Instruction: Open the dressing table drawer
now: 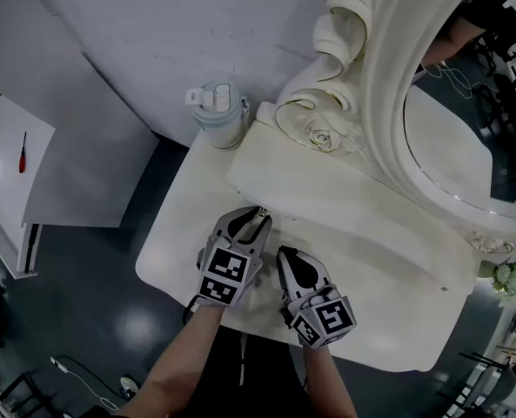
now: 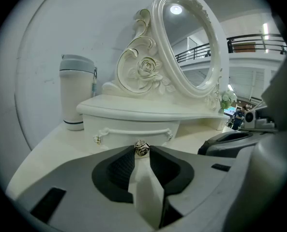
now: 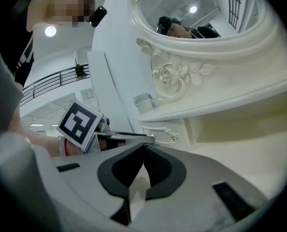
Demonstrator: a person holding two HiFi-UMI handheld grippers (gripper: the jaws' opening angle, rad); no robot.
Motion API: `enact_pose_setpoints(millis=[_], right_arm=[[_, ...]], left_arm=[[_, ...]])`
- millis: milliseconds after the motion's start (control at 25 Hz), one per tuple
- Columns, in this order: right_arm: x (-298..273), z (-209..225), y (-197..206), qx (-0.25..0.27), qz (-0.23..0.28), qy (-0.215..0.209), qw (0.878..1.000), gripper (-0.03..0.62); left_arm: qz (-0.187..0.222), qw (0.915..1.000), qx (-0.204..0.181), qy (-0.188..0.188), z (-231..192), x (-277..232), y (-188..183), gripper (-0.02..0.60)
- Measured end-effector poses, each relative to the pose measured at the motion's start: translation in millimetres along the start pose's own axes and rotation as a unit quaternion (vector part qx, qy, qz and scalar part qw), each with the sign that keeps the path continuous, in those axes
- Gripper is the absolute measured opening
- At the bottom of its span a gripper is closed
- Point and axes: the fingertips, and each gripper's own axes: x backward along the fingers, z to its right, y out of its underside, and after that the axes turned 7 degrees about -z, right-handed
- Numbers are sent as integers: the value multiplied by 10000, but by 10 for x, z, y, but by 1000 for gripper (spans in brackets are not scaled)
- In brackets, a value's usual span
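From above, the glossy cream dressing table [image 1: 188,233] with its carved oval mirror [image 1: 388,103] hides the front of the drawer [image 2: 133,129], where the left gripper [image 1: 260,218] and right gripper [image 1: 284,253] point. In the left gripper view, ribbed black pads [image 2: 120,169] clamp the closed drawer's small metal rose-shaped knob [image 2: 142,148]. In the right gripper view, the jaws meet, empty, near the drawer.

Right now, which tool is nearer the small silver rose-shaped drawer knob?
Left. The left tool pinches the small silver rose-shaped drawer knob between its tips; the right tool sits to its right, shut, short of the knob.
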Motion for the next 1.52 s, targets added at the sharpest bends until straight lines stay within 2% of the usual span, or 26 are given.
enact_pose_setpoints(millis=[1520], right_arm=[[232,-282,188,-153,81,59,9998,6]], left_arm=[[-118,9999,34,95,112,361,307,103]])
